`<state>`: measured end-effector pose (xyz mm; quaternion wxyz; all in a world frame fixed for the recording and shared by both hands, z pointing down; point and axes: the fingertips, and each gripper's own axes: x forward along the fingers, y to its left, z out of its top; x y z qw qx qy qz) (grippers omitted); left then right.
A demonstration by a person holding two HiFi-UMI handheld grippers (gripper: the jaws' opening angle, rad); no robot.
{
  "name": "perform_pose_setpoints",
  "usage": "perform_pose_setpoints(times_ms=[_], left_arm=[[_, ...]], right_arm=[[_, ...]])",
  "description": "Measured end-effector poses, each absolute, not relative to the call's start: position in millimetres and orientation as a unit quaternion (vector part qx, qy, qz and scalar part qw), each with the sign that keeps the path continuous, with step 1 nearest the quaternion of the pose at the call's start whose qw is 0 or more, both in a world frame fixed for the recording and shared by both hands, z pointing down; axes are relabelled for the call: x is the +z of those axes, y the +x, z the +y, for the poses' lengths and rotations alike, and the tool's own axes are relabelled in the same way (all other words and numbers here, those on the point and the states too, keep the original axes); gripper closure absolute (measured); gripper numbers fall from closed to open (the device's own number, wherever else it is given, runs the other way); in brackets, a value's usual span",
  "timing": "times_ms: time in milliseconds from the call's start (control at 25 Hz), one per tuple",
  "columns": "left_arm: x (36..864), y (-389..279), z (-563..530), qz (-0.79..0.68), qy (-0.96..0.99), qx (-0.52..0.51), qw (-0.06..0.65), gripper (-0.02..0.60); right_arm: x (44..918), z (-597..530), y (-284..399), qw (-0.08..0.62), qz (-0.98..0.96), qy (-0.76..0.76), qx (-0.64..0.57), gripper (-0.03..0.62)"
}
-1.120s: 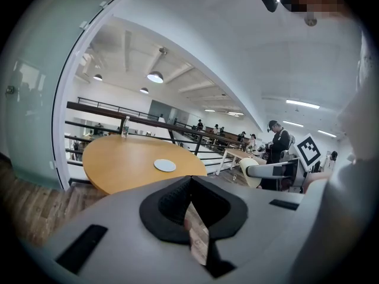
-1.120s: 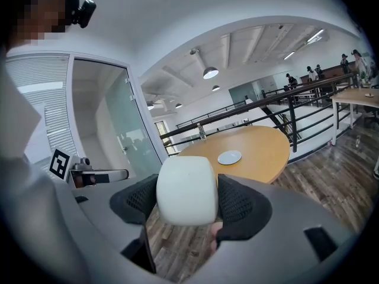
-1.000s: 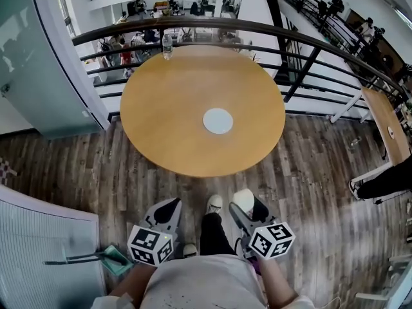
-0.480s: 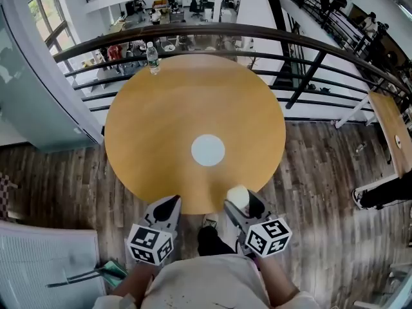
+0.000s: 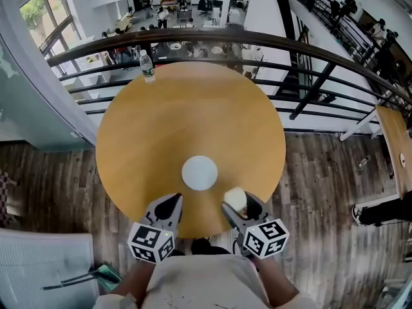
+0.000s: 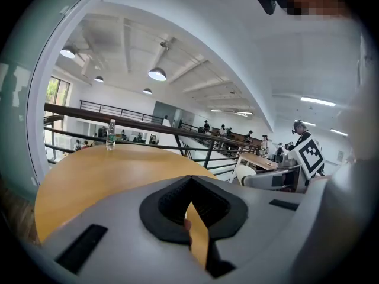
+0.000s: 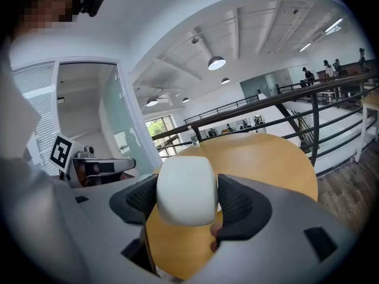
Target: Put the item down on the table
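Right gripper [image 5: 236,203] is clamped on the item [image 7: 185,191], a smooth, white, rounded block, pinched across its two flat sides by the dark ribbed pads, with its top bulging out past the jaw tips. It hangs just above the near edge of the round wooden table [image 5: 193,108], just beside the white disc [image 5: 199,172] at the table's middle. Left gripper [image 5: 168,206] sits alongside, jaw tips pressed together with nothing between them, idle over the same near edge. A water bottle [image 5: 147,65] stands at the far rim by the railing [image 5: 309,63], well apart from all this. The block looks light, and the pads don't dent it, so probably firm; the skin seems slick and the corners rounded, so a squeeze low on the flat sides looks safest. Plenty of bare wood underneath for the set-down, and it shouldn't roll if it lands on a flat face
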<state>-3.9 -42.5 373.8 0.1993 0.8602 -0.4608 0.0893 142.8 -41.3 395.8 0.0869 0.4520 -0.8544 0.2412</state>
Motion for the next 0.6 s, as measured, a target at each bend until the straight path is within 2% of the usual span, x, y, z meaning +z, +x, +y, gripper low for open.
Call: perform_pose_setpoints(times_ms=[600], left_arm=[[374, -9, -76, -0.447, 0.865, 0.115, 0.198, 0.560]], right_arm=[[399, -77, 133, 0.092, -0.846, 0.456, 0.260, 0.279]])
